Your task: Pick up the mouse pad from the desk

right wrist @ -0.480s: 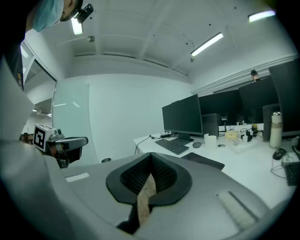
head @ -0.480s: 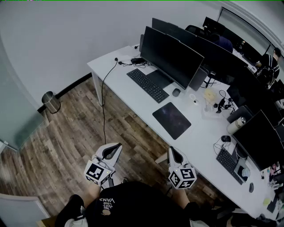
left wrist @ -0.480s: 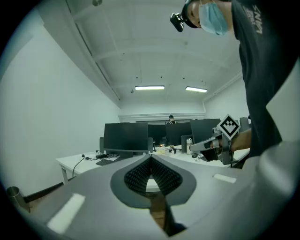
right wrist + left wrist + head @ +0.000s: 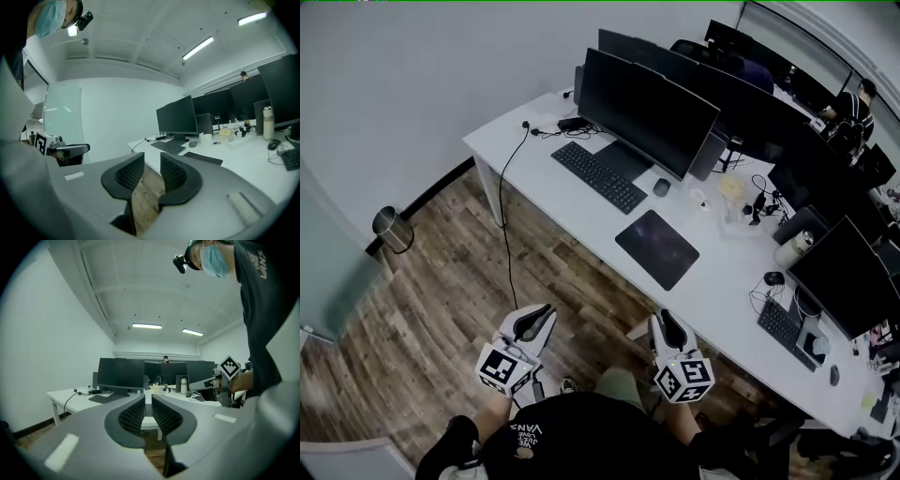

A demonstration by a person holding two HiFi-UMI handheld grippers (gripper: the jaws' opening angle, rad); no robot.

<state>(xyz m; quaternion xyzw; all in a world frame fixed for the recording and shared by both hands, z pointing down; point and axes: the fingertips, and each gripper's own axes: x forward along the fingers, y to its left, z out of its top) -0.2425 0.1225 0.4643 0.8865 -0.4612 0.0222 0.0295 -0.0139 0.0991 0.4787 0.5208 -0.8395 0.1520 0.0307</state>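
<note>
While lying flat on white desk [image 4: 712, 292], centre right of head view: dark mouse pad [image 4: 657, 248], untouched, lower right of keyboard [image 4: 600, 176]. Bottom centre, well apart from pad: left gripper [image 4: 543, 312], jaws closed together, empty; right gripper [image 4: 664, 320], jaws partly apart, holding nothing, wood floor [image 4: 441, 309] showing between. Legible: "VANS", upside down, on black shirt [image 4: 581, 436], bottom edge.

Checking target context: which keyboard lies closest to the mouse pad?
The keyboard before the leftmost monitor; the second keyboard sits far right of the mouse pad.

White desk [image 4: 724, 267]: mouse pad [image 4: 657, 248], keyboard [image 4: 599, 176], mouse [image 4: 662, 187].
</note>
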